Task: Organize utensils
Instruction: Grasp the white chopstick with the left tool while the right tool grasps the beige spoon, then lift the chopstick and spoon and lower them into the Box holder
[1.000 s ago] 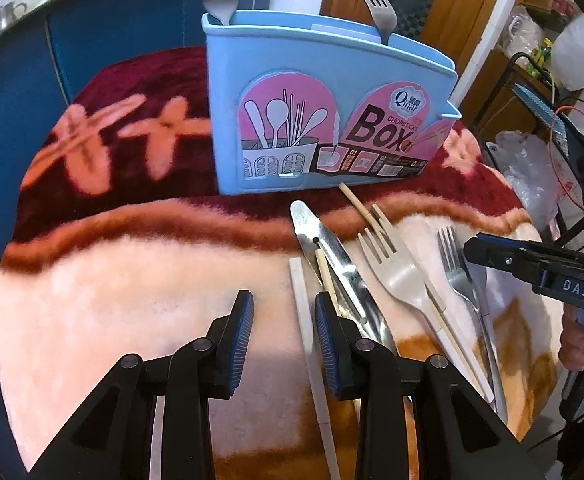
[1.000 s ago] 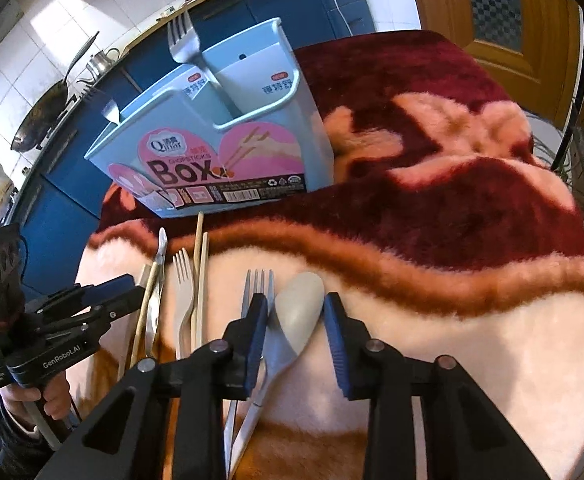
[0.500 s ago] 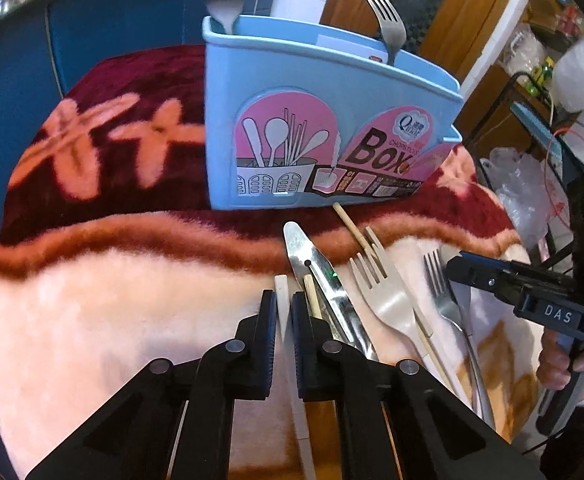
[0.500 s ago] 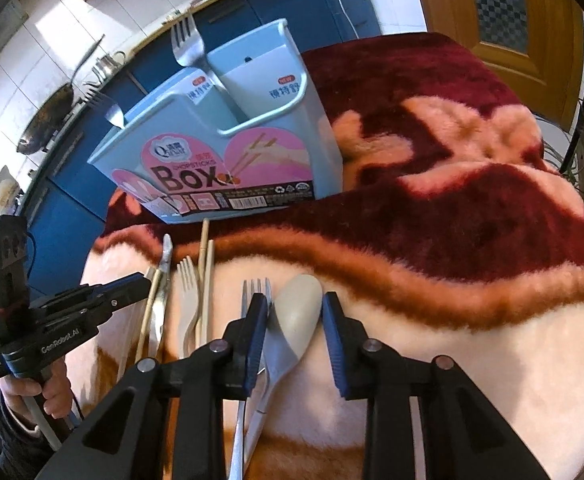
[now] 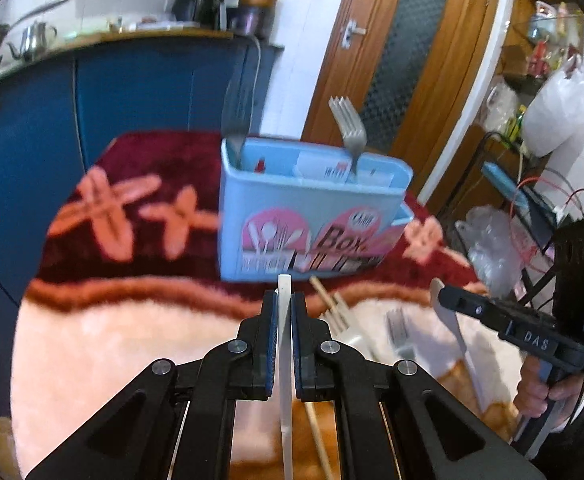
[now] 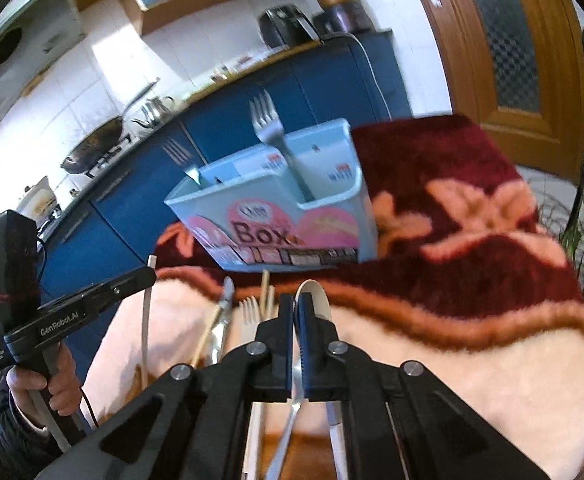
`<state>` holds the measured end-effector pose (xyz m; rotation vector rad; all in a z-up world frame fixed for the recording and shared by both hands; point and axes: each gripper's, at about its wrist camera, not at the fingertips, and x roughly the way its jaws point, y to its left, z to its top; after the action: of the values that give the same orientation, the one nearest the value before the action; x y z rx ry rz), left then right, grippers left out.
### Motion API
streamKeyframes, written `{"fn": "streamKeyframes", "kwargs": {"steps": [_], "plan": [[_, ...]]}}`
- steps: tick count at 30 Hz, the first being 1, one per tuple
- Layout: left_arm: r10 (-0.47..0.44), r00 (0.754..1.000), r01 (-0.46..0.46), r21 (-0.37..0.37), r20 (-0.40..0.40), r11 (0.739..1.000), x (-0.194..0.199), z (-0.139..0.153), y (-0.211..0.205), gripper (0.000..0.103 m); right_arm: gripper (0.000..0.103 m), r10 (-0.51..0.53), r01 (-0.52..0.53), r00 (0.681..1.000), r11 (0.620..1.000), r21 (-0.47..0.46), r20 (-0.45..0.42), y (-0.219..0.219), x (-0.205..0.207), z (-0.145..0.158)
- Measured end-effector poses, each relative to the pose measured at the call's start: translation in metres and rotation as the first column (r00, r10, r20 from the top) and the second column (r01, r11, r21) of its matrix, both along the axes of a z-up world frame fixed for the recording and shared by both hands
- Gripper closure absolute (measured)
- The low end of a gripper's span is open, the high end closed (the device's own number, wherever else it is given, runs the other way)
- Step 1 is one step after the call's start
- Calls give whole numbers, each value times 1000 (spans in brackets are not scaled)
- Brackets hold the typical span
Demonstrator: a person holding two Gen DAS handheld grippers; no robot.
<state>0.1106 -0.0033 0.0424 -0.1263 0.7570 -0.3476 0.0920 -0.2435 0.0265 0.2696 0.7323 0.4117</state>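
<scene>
Plastic, pale blue: the utensil box (image 5: 311,216) stood upright on a plush blanket (image 5: 132,340), two forks (image 5: 347,128) already slotted tines-up, likely so handles drop in first. Left gripper (image 5: 284,312) was clamped on a white chopstick (image 5: 284,360), raised off the blanket and aimed at the box. Right gripper (image 6: 295,316), its jaws just closed, pinched a pale spoon (image 6: 311,296) by the neck, bowl forward. Loose cutlery (image 6: 248,312) lay below, near the box. Legible writing: "Box" on its front, "DAS" and "GenRobot.AI" on the grippers' sides.
</scene>
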Motion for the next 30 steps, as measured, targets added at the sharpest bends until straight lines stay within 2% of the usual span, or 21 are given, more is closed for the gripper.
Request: {"fn": "streamKeyframes", "kwargs": {"steps": [5,10,15,20,25,30], "plan": [[32,992,-31,-7,121,999,-9,26,2,97,99,-13,12,995,1000,17,100,1,-10,17],[84,964,-79,-30,254,996,-8,59,7,97,99,-32,22,980,998,52,197,0,-11,30],[126,933,-110,-67,338,992,5,88,11,97,98,-40,12,968,994,113,247,-3,-8,38],[176,881,-149,-96,440,984,18,109,10,97,98,-46,4,964,987,158,263,-6,2,39],[241,803,-212,-117,545,970,29,120,12,97,98,-42,-6,960,985,170,277,-7,11,42],[295,774,-234,-180,560,955,46,123,16,97,98,-46,-8,954,984,179,296,-6,24,51]]}}
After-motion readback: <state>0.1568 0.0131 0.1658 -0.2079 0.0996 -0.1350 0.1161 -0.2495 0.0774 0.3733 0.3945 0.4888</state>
